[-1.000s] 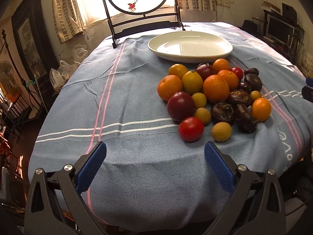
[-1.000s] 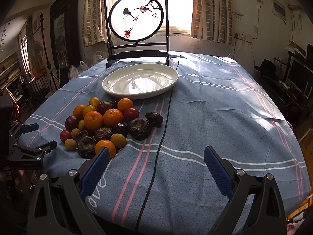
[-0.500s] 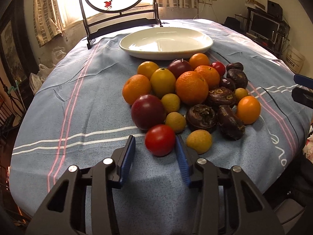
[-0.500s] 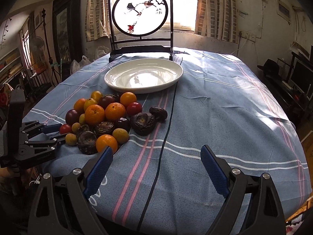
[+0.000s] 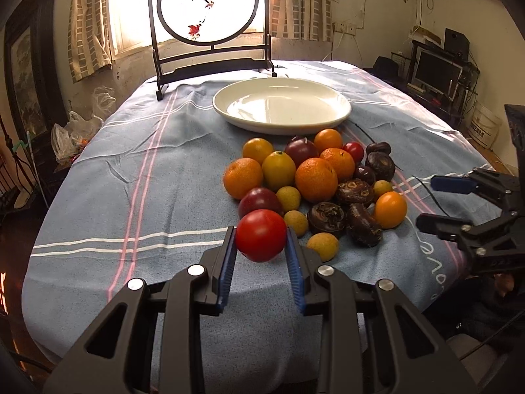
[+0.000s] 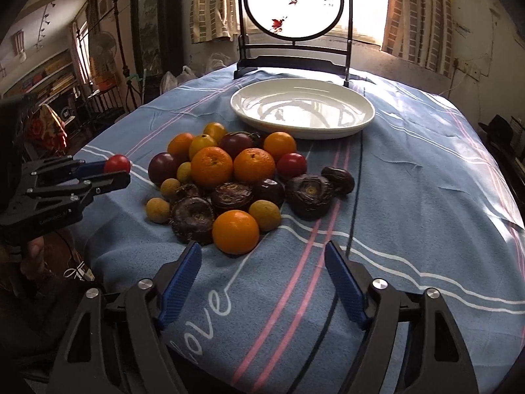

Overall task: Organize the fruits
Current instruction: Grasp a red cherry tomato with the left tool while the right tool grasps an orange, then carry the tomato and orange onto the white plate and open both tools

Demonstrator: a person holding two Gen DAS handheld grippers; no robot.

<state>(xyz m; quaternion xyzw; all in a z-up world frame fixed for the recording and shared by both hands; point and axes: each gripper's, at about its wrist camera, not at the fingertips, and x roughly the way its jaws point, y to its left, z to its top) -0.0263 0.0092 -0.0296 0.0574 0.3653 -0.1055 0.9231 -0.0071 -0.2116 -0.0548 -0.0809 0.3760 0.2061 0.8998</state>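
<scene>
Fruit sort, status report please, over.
Left tongs shut on red tomato, lifted off the pile. Right tongs just closing, nothing between them, short of nearest orange. White plate bare, path unobstructed.

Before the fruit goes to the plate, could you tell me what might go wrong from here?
The red tomato sits at the very tips of the left gripper, so it could slip out on the way to the white plate. The right gripper, whose jaws have just been closing on nothing, may nudge the near orange and scatter the pile.
</scene>
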